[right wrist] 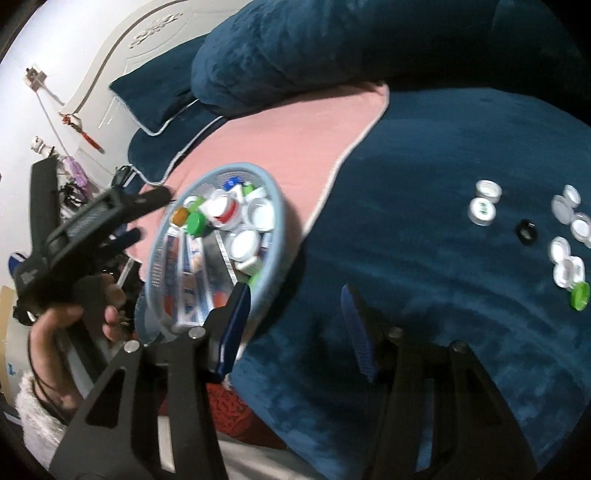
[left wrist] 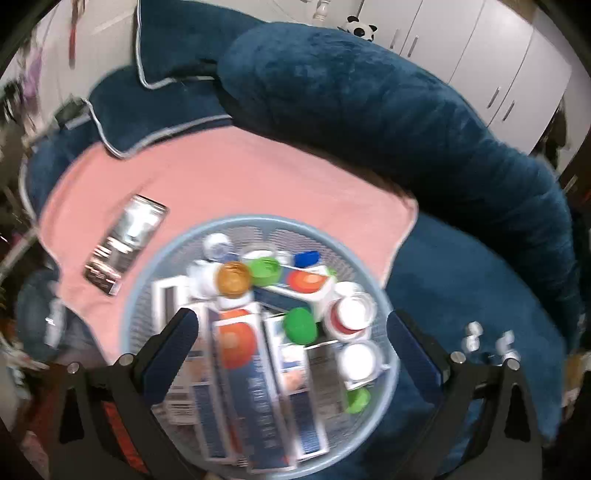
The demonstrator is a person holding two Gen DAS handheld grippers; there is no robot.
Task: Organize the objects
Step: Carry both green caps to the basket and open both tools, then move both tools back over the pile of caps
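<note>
Basket [left wrist: 127, 325] overfull on soft bed [right wrist: 424, 147]: tip risk.
Left gripper [left wrist: 291, 332] fingers wide, empty over boxes; right gripper [right wrist: 295, 314] half-open, seemingly empty; loose caps [right wrist: 487, 201] beyond its fingers could roll.

A: Background, left wrist view. Blue plush bolster [left wrist: 369, 110] arcs from 12 to 4 o'clock. White cabinet doors [left wrist: 491, 55] behind it at 1 o'clock, bar handles visible.

B: Soft toy?

A: Panda plush [left wrist: 360, 29], 12 o'clock, showing just above the bolster.

B: Bedding?

A: Pink cloth [left wrist: 229, 177] lies on the blue bed cover [right wrist: 424, 258]. Piped blue pillow [left wrist: 170, 37] at 11 o'clock, partly behind the bolster.

B: Right wrist view?

A: White carved headboard [right wrist: 122, 48] at 10 to 11 o'clock. Red tasselled ornament [right wrist: 83, 133] hangs on it. Other items there too blurred to identify.
</note>
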